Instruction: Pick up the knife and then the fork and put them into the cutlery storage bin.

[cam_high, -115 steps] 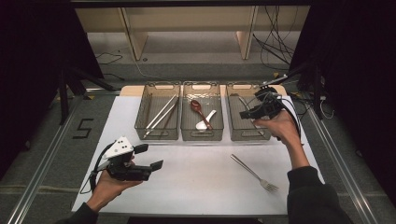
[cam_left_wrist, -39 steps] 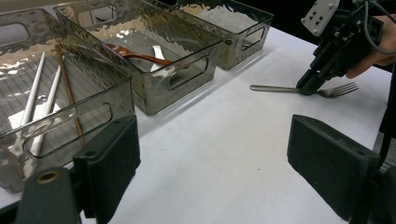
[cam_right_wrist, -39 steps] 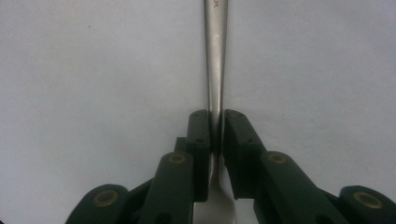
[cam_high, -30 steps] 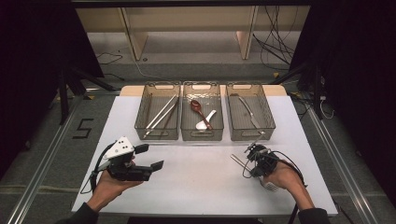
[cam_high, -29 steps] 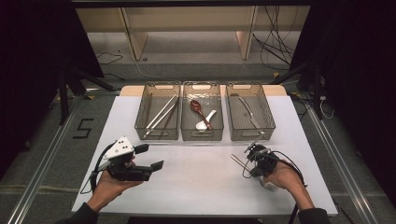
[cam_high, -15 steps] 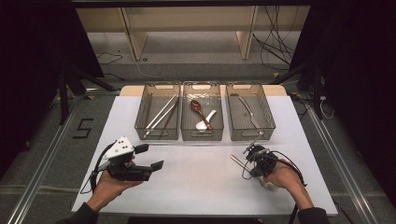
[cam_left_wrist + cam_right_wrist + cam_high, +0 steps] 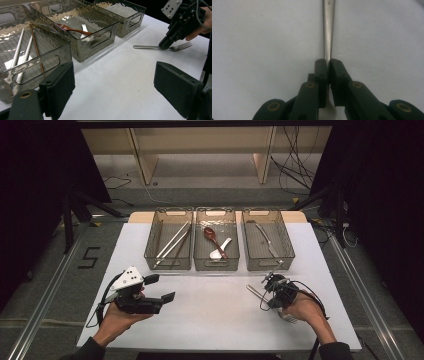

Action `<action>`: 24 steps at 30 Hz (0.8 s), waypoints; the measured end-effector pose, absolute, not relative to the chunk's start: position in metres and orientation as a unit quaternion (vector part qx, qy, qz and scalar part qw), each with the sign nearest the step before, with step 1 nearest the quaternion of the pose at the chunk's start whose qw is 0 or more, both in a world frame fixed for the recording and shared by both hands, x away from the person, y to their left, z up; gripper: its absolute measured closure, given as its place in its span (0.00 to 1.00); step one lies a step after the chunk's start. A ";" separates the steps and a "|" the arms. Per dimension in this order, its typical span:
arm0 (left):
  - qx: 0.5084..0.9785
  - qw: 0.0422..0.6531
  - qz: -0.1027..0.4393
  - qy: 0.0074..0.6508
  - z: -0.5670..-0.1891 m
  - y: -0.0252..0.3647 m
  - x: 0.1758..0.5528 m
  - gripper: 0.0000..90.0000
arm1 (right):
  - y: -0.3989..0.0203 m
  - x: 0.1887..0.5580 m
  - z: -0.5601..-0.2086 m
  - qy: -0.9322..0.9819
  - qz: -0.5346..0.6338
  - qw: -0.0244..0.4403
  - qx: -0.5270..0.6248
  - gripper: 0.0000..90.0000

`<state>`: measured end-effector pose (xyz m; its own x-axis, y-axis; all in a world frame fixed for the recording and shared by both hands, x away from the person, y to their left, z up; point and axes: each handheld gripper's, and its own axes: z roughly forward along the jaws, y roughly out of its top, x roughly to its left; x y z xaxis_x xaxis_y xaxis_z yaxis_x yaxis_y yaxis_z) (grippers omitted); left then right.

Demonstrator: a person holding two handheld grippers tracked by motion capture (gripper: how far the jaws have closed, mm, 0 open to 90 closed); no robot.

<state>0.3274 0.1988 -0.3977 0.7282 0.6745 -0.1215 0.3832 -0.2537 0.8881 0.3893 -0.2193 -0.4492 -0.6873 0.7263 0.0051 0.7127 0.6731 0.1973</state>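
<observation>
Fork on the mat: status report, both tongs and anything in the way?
Right tongs shut on the fork, which lies flat on the white mat. Left tongs open, holding nothing. No obstruction between the fork and the three bins.

Three clear plastic bins [image 7: 217, 266] stand side by side at the far edge of the white desk [image 7: 210, 320]. The silver metal fork [image 7: 256, 291] lies near-right of them, pinched in the right claw [image 7: 268, 282]. The left claw [image 7: 160, 289] sits near-left.
</observation>
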 end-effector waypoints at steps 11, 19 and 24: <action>0.779 0.507 0.143 0.340 -0.398 0.199 0.327 0.18 | -0.228 0.390 -0.438 0.903 0.126 0.037 0.410 0.95; 0.779 0.507 0.143 0.340 -0.398 0.199 0.327 0.18 | -0.233 0.390 -0.432 0.896 0.143 0.040 0.418 0.95; 0.780 0.506 0.143 0.340 -0.398 0.199 0.328 0.18 | -0.235 0.391 -0.428 0.893 0.150 0.043 0.422 0.95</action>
<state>0.3275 0.1991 -0.3977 0.7286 0.6742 -0.1209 0.3848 -0.2568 0.8866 0.3908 -0.2354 -0.4284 -0.6401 0.7668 0.0490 0.7407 0.5988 0.3046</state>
